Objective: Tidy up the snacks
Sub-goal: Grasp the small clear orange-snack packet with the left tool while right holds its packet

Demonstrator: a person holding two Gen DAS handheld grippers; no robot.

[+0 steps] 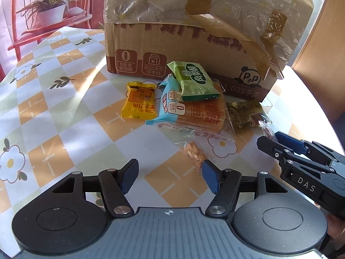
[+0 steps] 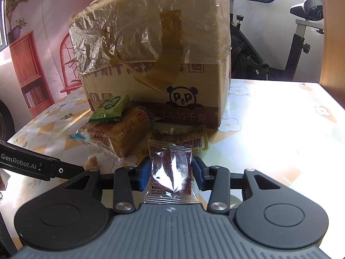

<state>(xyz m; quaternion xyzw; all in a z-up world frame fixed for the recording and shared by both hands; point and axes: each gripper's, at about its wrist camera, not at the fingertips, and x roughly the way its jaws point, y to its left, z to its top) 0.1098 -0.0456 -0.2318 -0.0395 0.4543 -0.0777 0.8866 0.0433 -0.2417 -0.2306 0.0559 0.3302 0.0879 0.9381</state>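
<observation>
Left wrist view: the left gripper (image 1: 170, 176) hovers fingers wide, holding nothing, snacks piled at twelve o'clock before the cardboard box (image 1: 194, 49) on the table (image 1: 64, 116); right wrist view: the right gripper (image 2: 171, 173) pinches a red sachet (image 2: 170, 170), bread pack (image 2: 120, 133) at ten o'clock.

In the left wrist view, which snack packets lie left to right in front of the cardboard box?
Yellow packet → green packet, which lies on the bread pack → dark olive packet.
</observation>
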